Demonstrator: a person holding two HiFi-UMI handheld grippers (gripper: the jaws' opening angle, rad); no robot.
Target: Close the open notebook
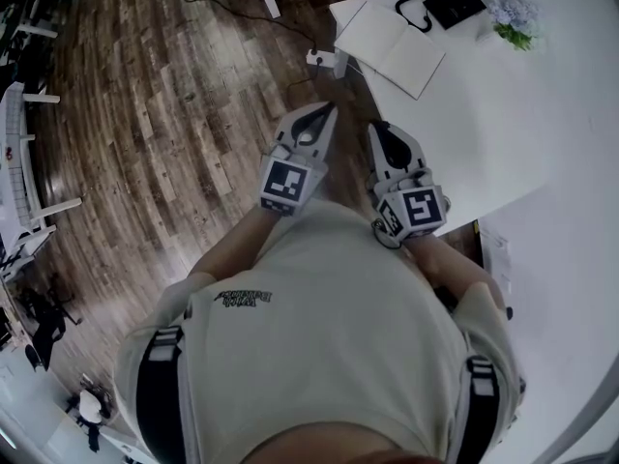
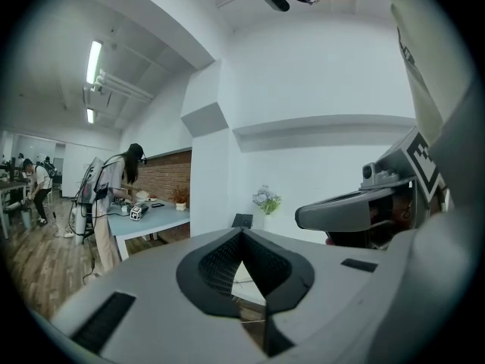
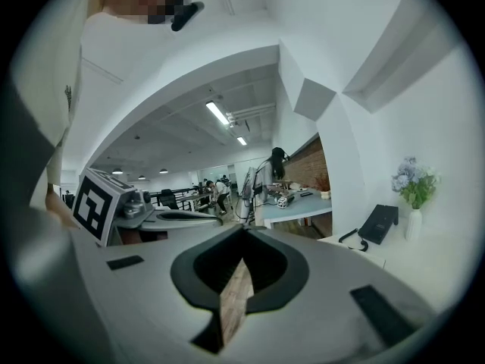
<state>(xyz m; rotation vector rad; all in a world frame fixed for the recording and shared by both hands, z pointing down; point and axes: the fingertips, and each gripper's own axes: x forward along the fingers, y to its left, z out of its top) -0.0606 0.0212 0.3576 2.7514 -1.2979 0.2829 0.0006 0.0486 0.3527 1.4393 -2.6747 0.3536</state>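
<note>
While it hangs over the wood floor (image 1: 174,114) short of the white table (image 1: 503,143), the left gripper (image 1: 326,114) has its jaws pressed together on nothing. Nearer the table's edge, the right gripper (image 1: 377,130) is likewise closed and empty. At the table's far corner the notebook (image 1: 392,39) lies open and flat, with a black case (image 1: 455,5) and flowers (image 1: 513,15) past it.

floor (image 1: 145,114) of grainy wood planks with a slight sheen; tabletop (image 1: 513,143) smooth, matt white; notebook (image 1: 392,46) pages plain paper; shirt (image 1: 338,307) cloth.
</note>
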